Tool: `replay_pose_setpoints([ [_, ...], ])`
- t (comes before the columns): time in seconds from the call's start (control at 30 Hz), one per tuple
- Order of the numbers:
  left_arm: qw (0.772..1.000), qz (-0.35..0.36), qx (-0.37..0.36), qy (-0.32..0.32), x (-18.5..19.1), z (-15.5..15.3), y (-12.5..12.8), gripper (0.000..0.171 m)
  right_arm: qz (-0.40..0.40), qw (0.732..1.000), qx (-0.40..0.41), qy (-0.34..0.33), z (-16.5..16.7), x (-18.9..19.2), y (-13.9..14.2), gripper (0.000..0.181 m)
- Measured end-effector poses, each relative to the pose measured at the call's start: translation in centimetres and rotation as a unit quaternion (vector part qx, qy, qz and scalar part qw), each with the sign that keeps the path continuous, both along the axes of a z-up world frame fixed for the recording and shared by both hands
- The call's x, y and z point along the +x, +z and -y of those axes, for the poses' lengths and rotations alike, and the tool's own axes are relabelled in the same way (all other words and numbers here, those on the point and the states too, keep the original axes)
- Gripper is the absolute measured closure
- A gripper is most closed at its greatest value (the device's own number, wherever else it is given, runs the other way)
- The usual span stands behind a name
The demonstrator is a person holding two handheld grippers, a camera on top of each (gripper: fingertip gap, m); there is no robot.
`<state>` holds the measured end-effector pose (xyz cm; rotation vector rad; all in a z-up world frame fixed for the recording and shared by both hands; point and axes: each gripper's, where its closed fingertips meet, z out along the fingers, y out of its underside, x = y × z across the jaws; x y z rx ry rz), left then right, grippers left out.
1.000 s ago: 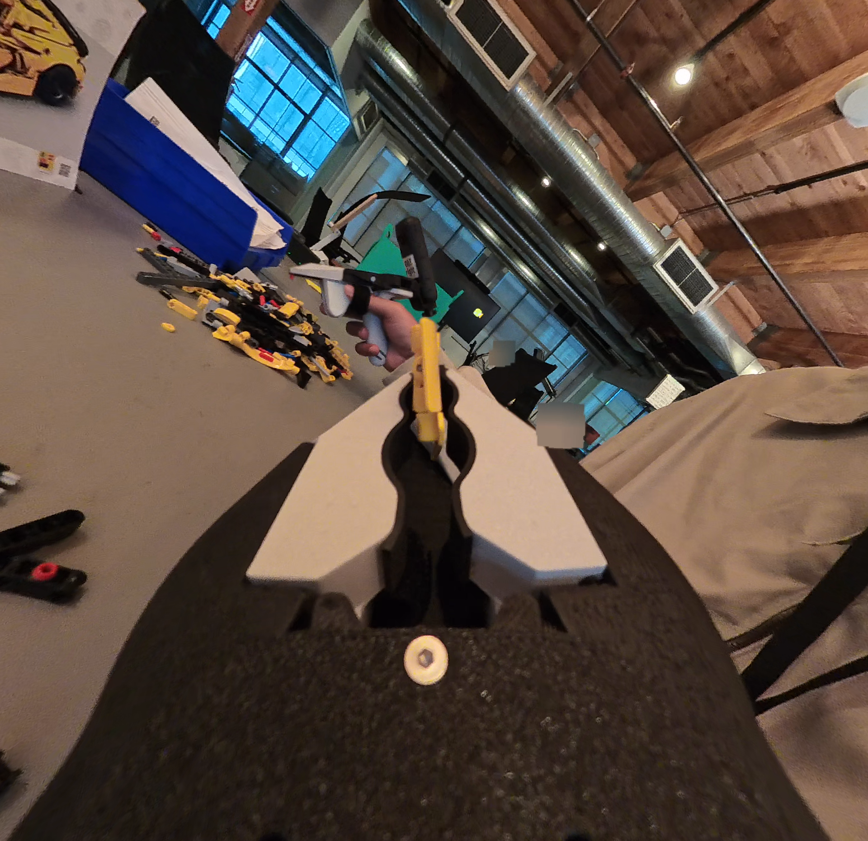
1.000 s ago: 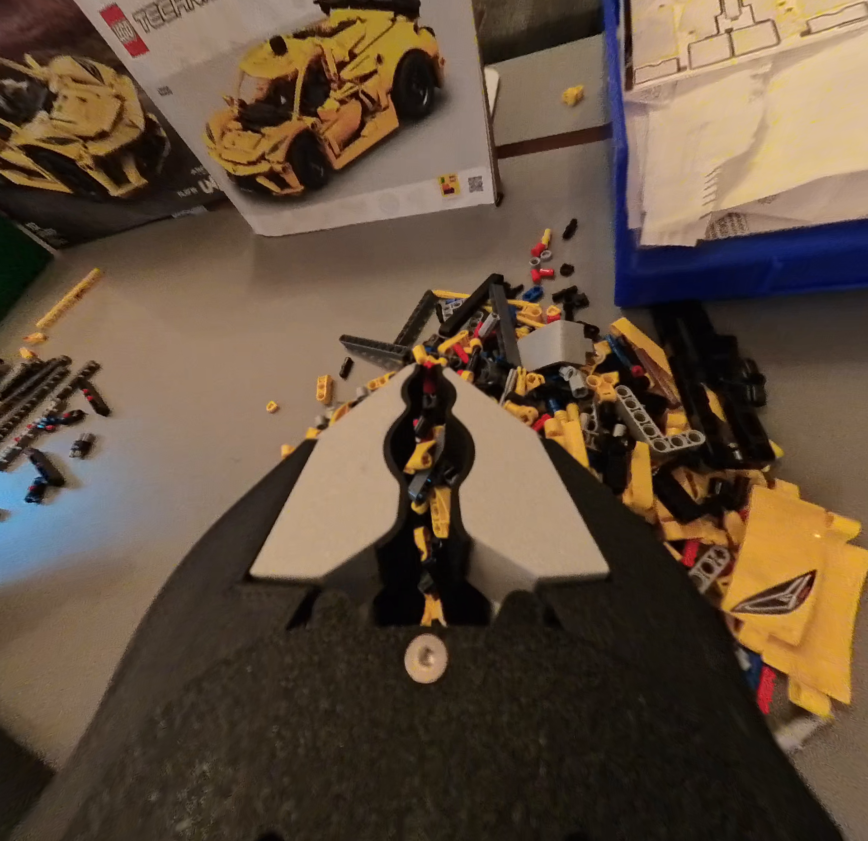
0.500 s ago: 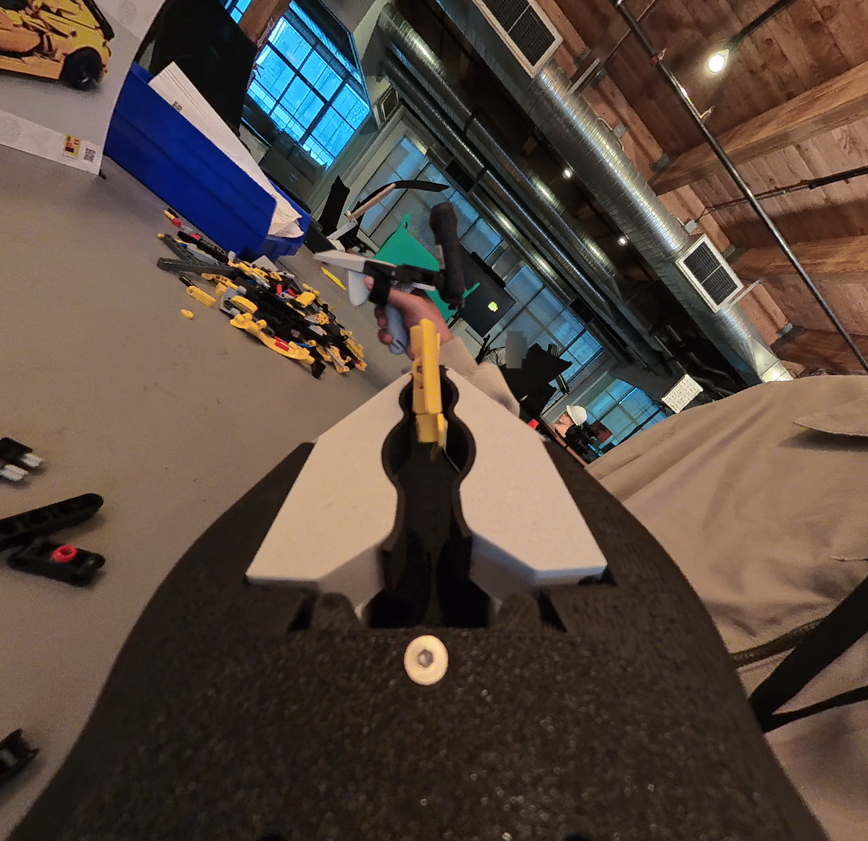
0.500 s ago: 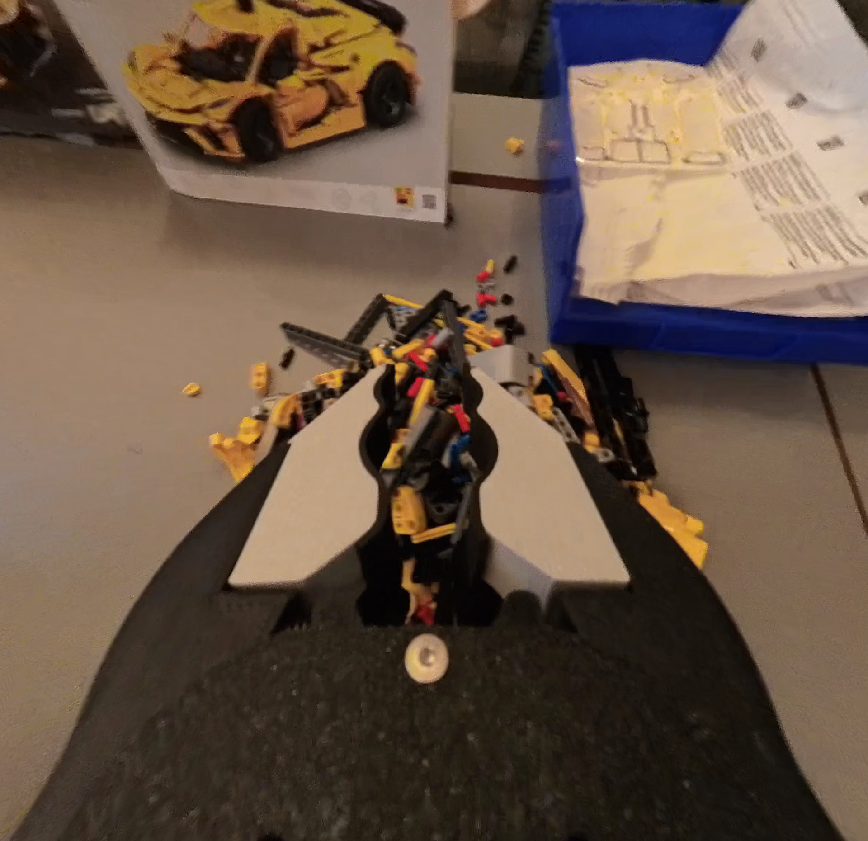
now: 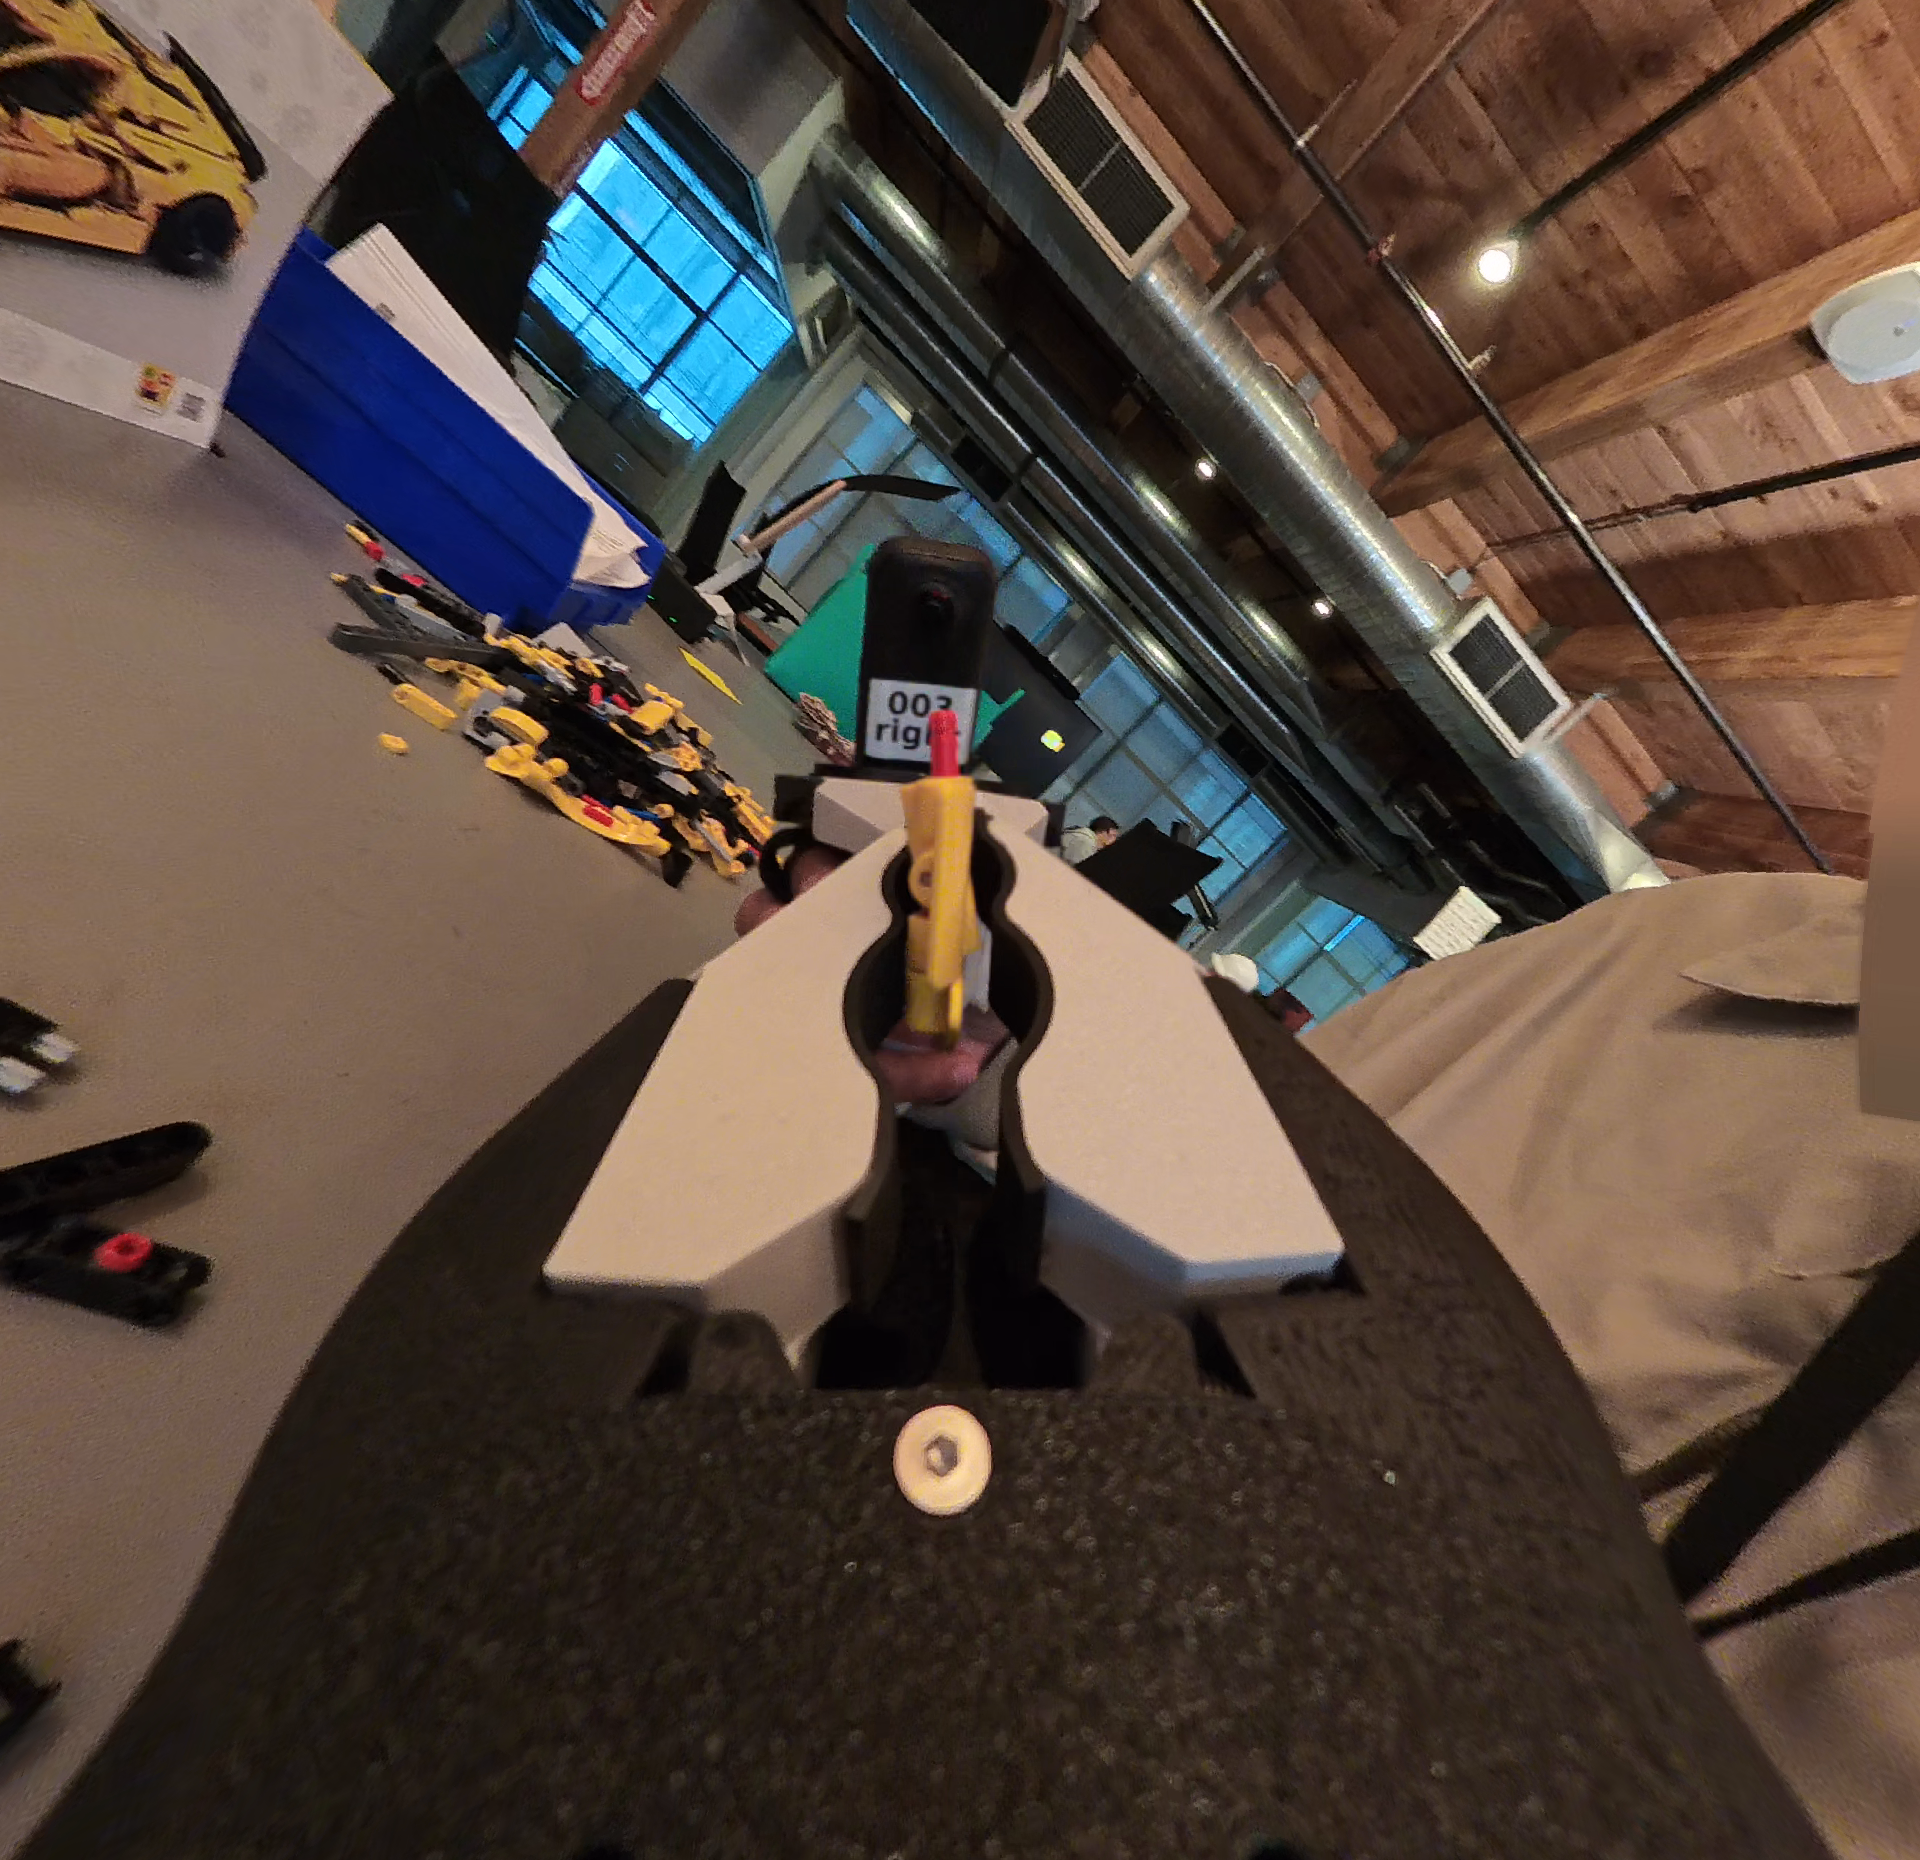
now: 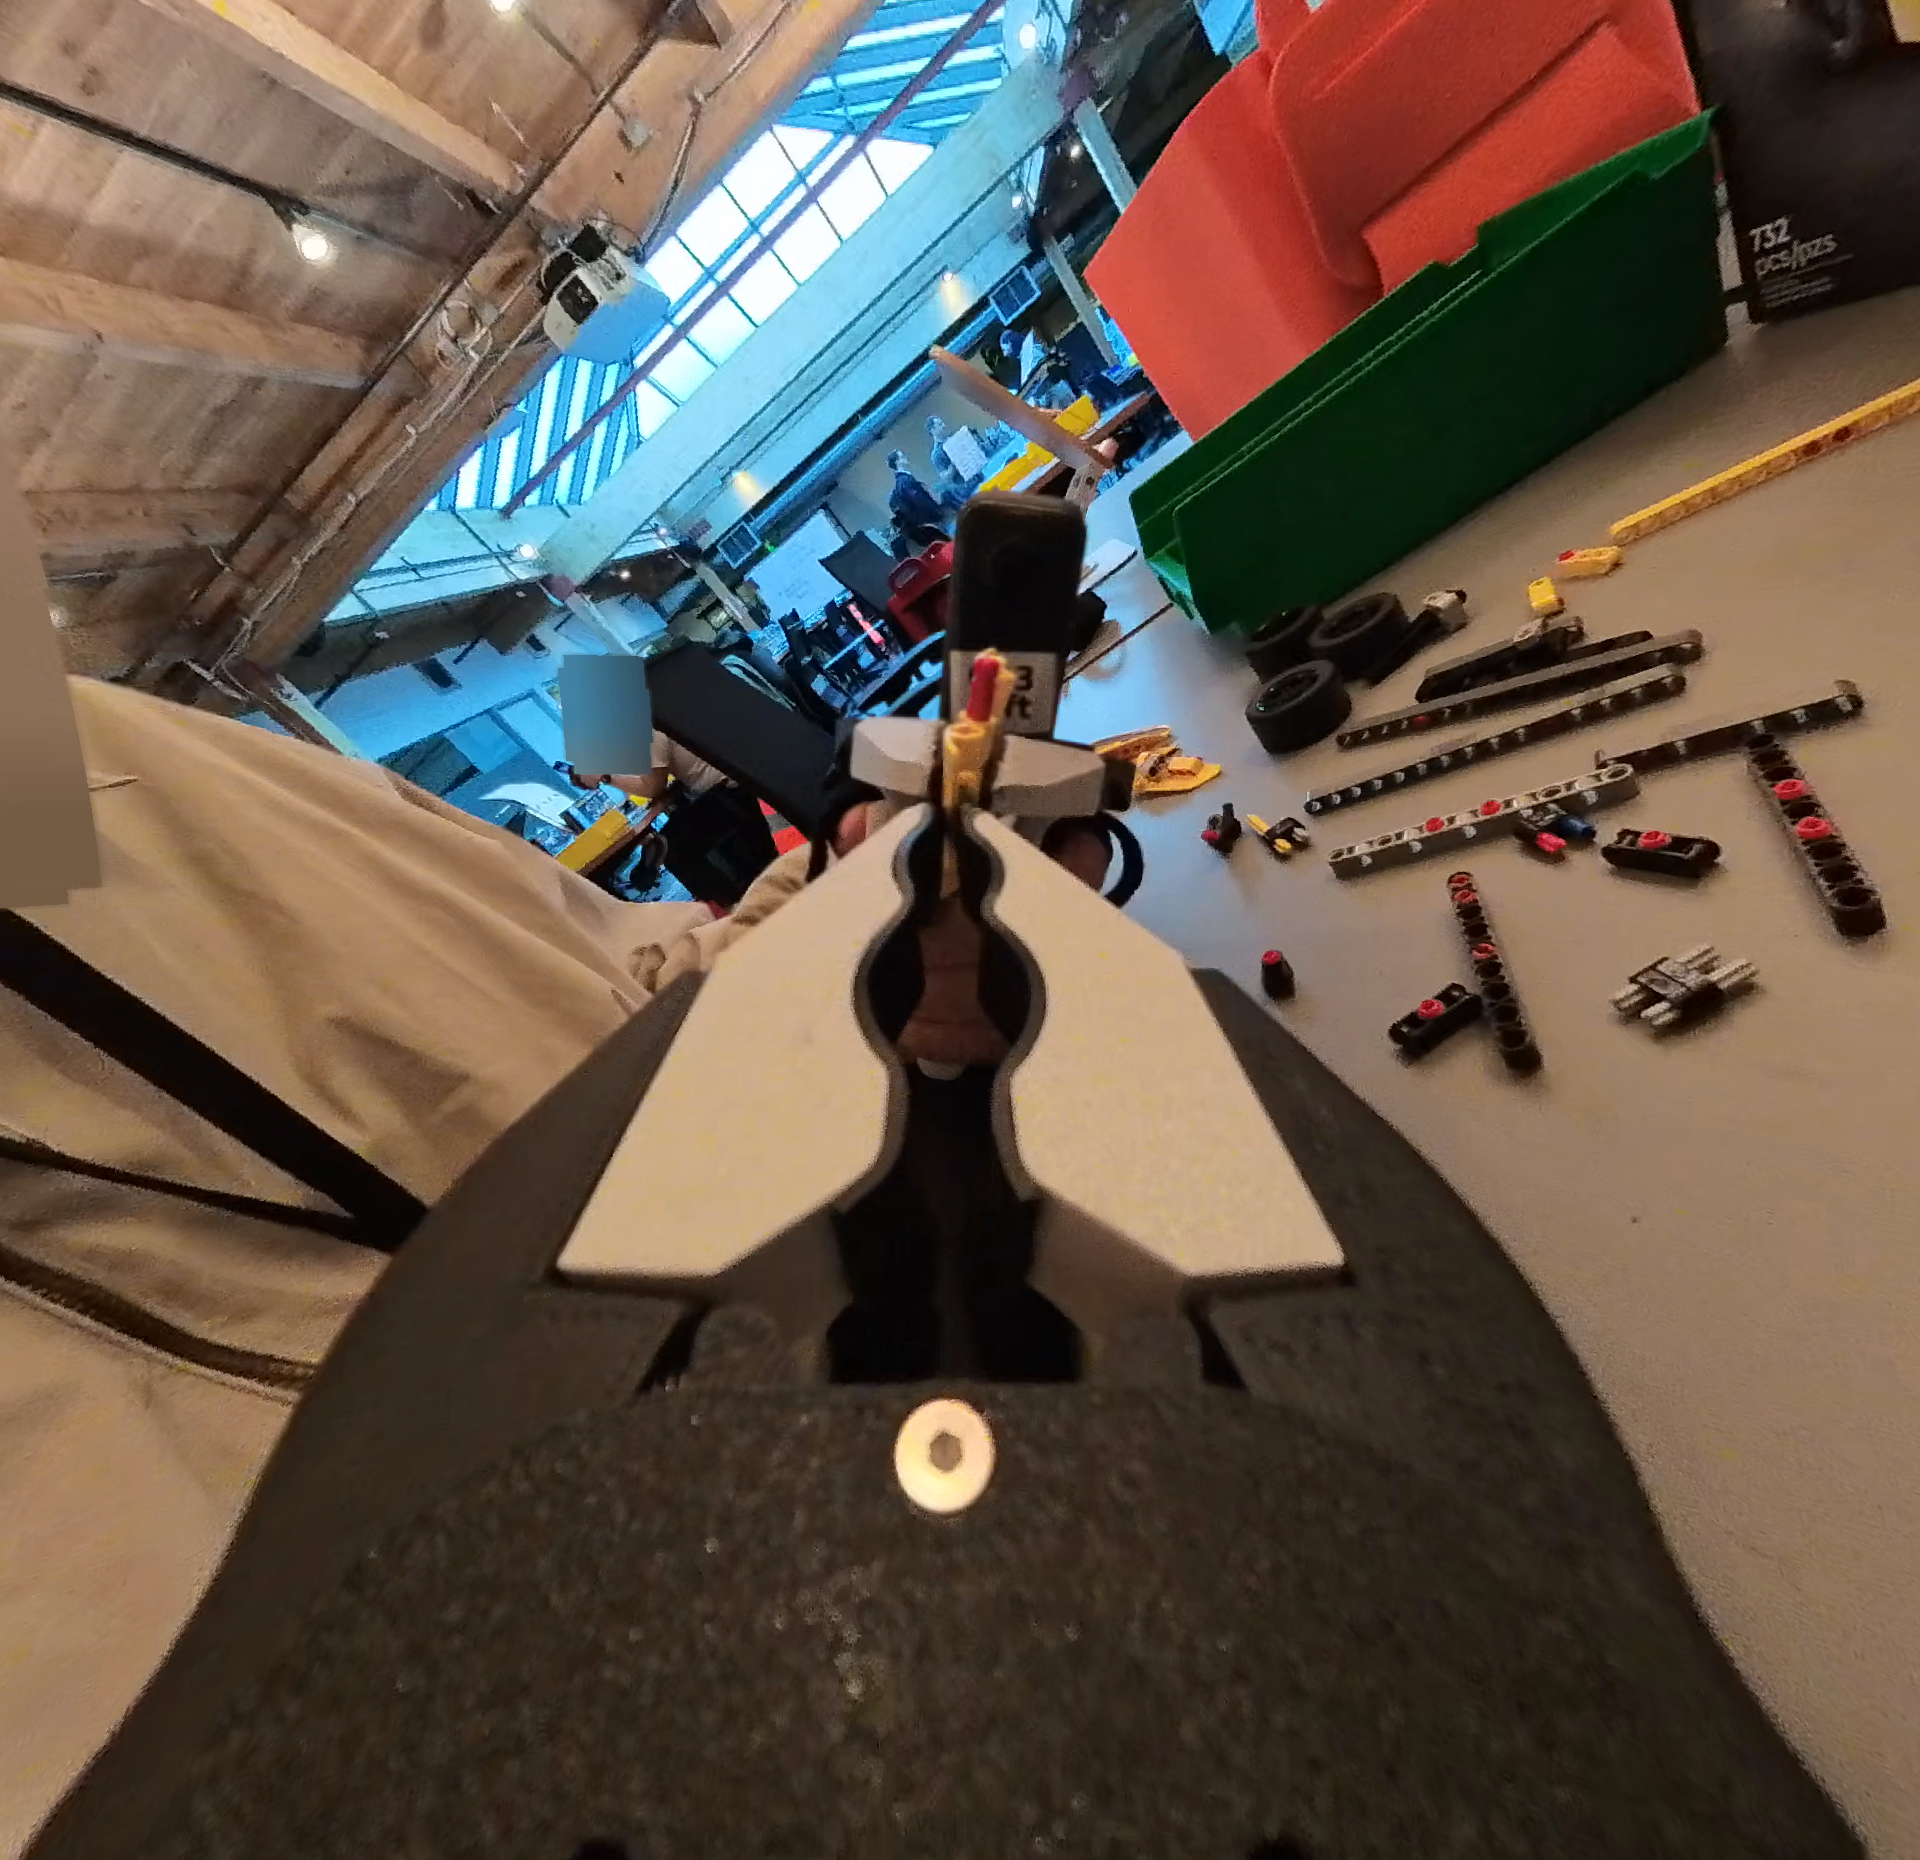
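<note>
My left gripper (image 5: 940,880) is shut on a yellow brick piece (image 5: 938,917) and holds it upright in the air above the grey table (image 5: 208,823). A small red pin (image 5: 943,745) stands at the yellow piece's far end. My right gripper (image 6: 951,823) faces the left one tip to tip, jaws almost closed, apparently on that red pin (image 6: 987,680). The grip itself is hidden. From the right wrist view the left gripper (image 6: 971,771) shows with the yellow piece (image 6: 964,756) between its fingers. The right gripper (image 5: 920,808) also shows in the left wrist view.
A pile of yellow and black bricks (image 5: 613,761) lies by a blue bin (image 5: 416,439) with papers. Black beams (image 6: 1507,740), wheels (image 6: 1299,709) and small parts lie near a green bin (image 6: 1455,460). A person's beige garment (image 6: 260,979) is close behind.
My right gripper has left the brick pile, swung up and now meets the left gripper tip to tip. The red pin has appeared at the yellow piece's end. The left gripper has kept its hold.
</note>
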<state>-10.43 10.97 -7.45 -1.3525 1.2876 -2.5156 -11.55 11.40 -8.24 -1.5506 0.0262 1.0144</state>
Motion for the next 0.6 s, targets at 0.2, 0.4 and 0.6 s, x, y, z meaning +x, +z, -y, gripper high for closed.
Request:
replay_pose_setpoints([
  [0.2,1.000,-0.006,0.013,-0.016,-0.1,0.8,-0.3,0.163,-0.017,1.000,0.009,0.012,1.0,0.4,0.3,0.180],
  [0.4,1.000,-0.005,-0.008,-0.007,0.0,0.0,0.0,0.163,-0.036,0.999,0.007,0.023,1.2,0.8,0.4,0.180],
  [0.6,1.000,0.015,0.024,0.011,-0.2,-0.1,0.2,0.165,-0.061,0.998,0.003,0.027,1.1,0.8,0.3,0.180],
])
